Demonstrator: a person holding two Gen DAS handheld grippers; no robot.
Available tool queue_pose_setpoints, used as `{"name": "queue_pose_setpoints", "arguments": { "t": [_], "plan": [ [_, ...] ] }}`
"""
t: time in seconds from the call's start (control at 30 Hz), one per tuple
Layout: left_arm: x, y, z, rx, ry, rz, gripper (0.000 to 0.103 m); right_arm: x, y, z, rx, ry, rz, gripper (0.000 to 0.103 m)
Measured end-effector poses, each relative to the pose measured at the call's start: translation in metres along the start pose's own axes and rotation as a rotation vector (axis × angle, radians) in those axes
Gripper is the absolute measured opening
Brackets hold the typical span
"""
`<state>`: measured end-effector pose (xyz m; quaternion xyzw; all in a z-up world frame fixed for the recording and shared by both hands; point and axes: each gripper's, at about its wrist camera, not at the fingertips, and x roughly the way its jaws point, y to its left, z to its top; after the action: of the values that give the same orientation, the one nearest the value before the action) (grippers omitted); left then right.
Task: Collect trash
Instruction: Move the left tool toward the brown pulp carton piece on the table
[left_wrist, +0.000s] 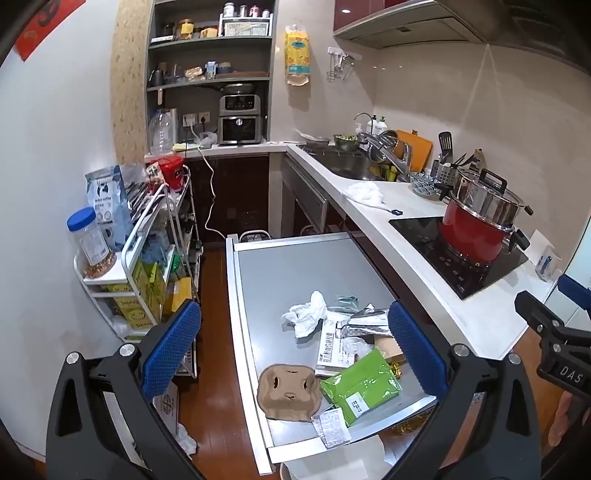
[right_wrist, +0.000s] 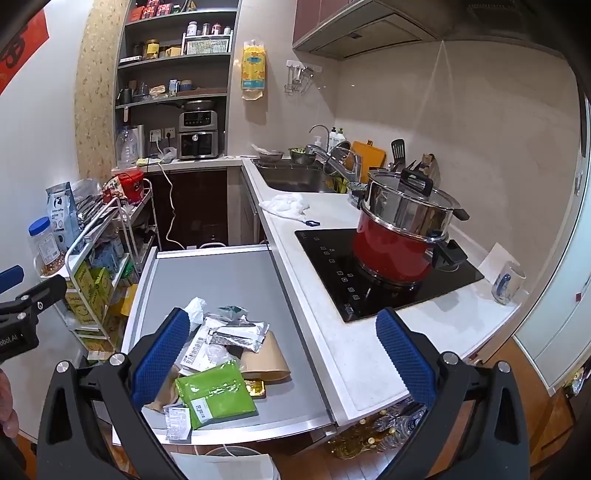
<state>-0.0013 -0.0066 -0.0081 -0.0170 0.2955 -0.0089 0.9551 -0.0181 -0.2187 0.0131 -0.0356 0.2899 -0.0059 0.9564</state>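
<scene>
Grey metal desk (left_wrist: 280, 273) beside the white kitchen counter carries the trash in a loose pile near its front edge: crumpled white tissue (left_wrist: 306, 314), brown cardboard cup holder (left_wrist: 288, 391), green plastic pouch (left_wrist: 360, 387), silver foil packets (right_wrist: 240, 332). Both my left hand-held gripper (left_wrist: 295, 350) and right hand-held gripper (right_wrist: 282, 362) hover above the pile, jaws fully spread, holding nothing. I judge collecting has not begun; next I must lower onto one piece.

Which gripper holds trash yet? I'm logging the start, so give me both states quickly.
Left gripper: open, holding nothing, above the trash pile on the grey table.
Right gripper: open, holding nothing.
</scene>
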Motion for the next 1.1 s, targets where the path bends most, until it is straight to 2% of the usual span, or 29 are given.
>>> {"name": "queue_pose_setpoints", "arguments": {
  "t": [0.07, 0.2, 0.27, 0.37, 0.47, 0.53, 0.67, 0.8, 0.9, 1.0, 1.1],
  "plan": [
    [0.002, 0.0, 0.007, 0.0, 0.02, -0.001, 0.101, 0.002, -0.001, 0.0, 0.007, 0.004, 0.001, 0.099],
    [0.013, 0.007, 0.001, -0.034, 0.078, -0.058, 0.101, 0.009, -0.004, -0.004, 0.016, 0.045, -0.006, 0.099],
    [0.019, 0.009, -0.003, -0.049, 0.11, -0.06, 0.101, 0.011, -0.006, -0.008, 0.034, 0.064, 0.003, 0.099],
    [0.021, 0.012, -0.007, -0.059, 0.135, -0.012, 0.101, 0.005, -0.009, -0.017, 0.07, 0.053, 0.021, 0.099],
    [0.024, 0.013, -0.015, -0.078, 0.212, 0.033, 0.101, 0.0, -0.012, -0.028, 0.14, 0.094, 0.053, 0.099],
    [0.014, 0.013, -0.027, -0.112, 0.21, 0.03, 0.101, -0.003, -0.009, -0.044, 0.186, 0.16, 0.078, 0.099],
    [-0.009, 0.017, -0.059, -0.234, 0.186, -0.066, 0.101, -0.009, -0.005, -0.09, 0.292, 0.257, 0.124, 0.099],
    [-0.023, 0.012, -0.084, -0.262, 0.221, -0.012, 0.101, -0.017, 0.003, -0.12, 0.332, 0.317, 0.139, 0.099],
    [-0.031, 0.007, -0.088, -0.231, 0.216, 0.023, 0.101, -0.029, 0.003, -0.121, 0.344, 0.275, 0.104, 0.099],
    [-0.031, 0.009, -0.093, -0.232, 0.23, 0.058, 0.101, -0.032, -0.004, -0.119, 0.378, 0.238, 0.128, 0.099],
    [-0.033, 0.018, -0.098, -0.267, 0.23, 0.068, 0.101, -0.03, -0.005, -0.116, 0.371, 0.25, 0.163, 0.099]
  ]
}}
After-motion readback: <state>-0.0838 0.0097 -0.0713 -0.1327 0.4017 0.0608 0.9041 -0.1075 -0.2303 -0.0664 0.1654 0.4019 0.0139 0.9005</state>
